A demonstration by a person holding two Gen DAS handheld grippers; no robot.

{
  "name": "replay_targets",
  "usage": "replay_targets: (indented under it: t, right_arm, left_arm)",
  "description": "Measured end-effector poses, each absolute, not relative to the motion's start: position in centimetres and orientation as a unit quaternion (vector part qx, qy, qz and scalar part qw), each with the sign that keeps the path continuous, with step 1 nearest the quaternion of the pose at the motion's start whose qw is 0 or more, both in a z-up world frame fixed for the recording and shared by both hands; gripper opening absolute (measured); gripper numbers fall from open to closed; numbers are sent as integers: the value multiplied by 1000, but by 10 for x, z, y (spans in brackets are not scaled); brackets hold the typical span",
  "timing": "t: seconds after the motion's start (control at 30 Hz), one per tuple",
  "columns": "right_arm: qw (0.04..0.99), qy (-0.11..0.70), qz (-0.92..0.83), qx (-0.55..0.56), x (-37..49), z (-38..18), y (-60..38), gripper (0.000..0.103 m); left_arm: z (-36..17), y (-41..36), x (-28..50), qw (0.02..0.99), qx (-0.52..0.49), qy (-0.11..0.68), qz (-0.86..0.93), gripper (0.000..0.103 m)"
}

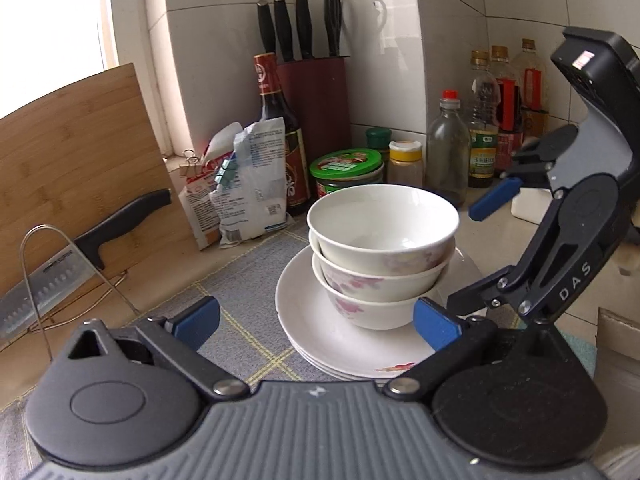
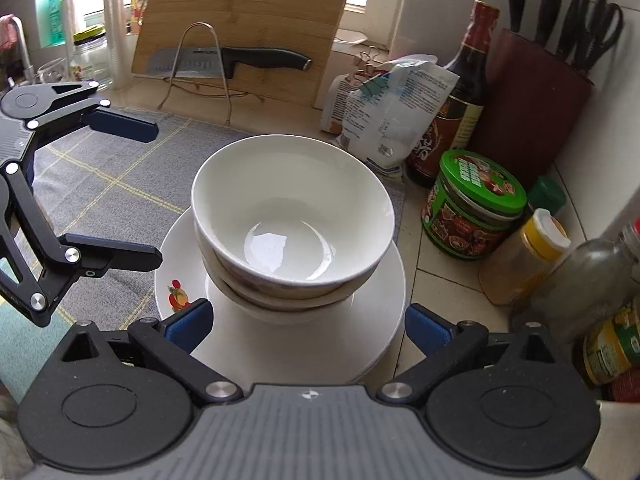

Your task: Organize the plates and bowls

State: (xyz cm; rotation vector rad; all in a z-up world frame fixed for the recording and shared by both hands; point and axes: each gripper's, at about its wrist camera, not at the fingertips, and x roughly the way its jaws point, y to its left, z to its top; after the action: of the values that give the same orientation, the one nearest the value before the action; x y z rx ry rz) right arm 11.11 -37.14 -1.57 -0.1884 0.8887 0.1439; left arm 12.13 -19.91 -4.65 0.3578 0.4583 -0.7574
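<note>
**Bowls stacked on plates, both grippers wide and empty**

While the bowls (image 2: 292, 236) sit nested three deep on the plates (image 2: 384, 304), the lower two show only as rims and bands of pink pattern, and how many plates lie beneath cannot be counted with certainty. The near edge of the plates is cut off behind each gripper body.

The left hand-held gripper (image 1: 316, 322) stands fully spread with nothing between its blue pads; the stack is just ahead of it, nearer its right pad, which overlaps the lowest bowl in view, so contact cannot be told. The right hand-held gripper (image 2: 308, 326) is likewise spread wide and empty, the stack straight ahead between its pads.

Ahead and left of the left gripper lies bare checked mat (image 1: 240, 280). Right of the right gripper, jars (image 2: 476, 208) and bottles (image 2: 460, 96) crowd the surface close to the plates' edge.
</note>
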Motion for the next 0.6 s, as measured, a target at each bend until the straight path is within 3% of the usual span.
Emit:
replay_targets:
  t: [0.3,0.6]
  right_arm:
    - [890,440,-114,25,61,-5,-344,103]
    - [894,413,-164,52,21,21,-308,103]
  left_arm:
    - [-23,-172,91,893,130,295,-314,102]
    - [2,-148,65,902,142,286,-291,102]
